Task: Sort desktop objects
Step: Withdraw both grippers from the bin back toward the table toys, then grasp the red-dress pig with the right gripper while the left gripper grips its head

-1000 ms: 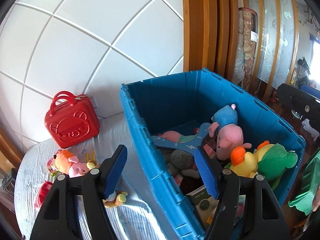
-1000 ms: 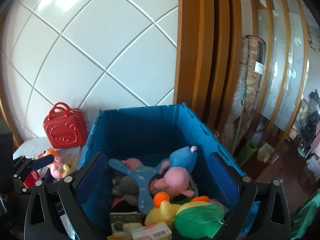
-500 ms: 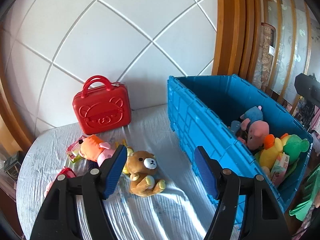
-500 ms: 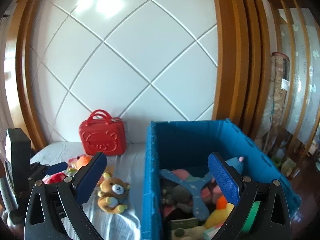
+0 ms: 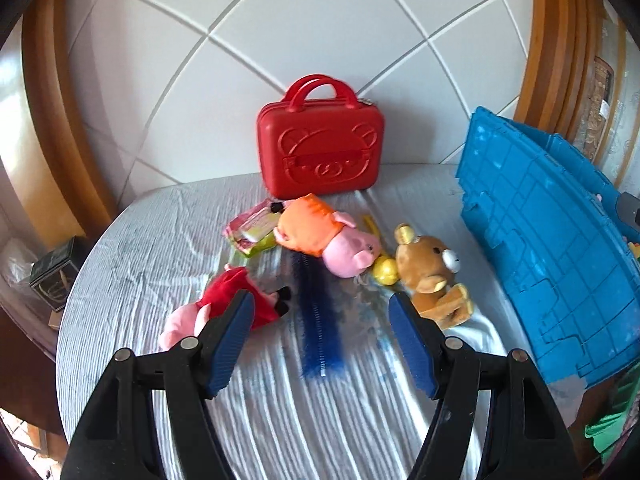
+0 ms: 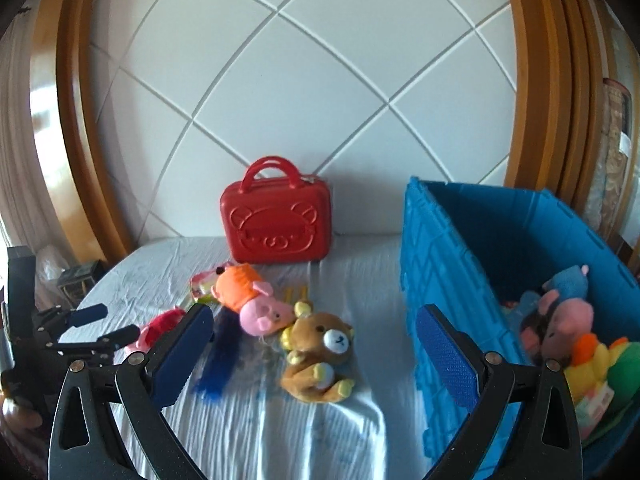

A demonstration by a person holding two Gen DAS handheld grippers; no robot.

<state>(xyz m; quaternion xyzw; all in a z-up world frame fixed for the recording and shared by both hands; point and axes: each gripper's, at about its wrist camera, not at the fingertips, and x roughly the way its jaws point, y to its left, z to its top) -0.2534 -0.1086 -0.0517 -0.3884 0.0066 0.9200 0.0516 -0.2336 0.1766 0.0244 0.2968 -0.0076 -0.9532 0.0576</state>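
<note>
- Left gripper (image 5: 320, 336): jaws spread, nothing between them, over the striped tablecloth (image 5: 160, 232).
- Right gripper (image 6: 314, 344): jaws wide apart, empty, above the cloth beside the blue crate (image 6: 452, 264).
- On the cloth: brown bear (image 5: 430, 270), orange-dress pig (image 5: 328, 236), red-dress pig (image 5: 224, 308), blue brush (image 5: 318, 320) (lying between the pigs).
- Red case (image 5: 320, 152) upright at the wall.
- Crate holds several plush toys (image 6: 568, 316).

Plush toys (image 5: 430, 276) on cloth; bin (image 6: 472, 280) upright (part-filled).
</note>
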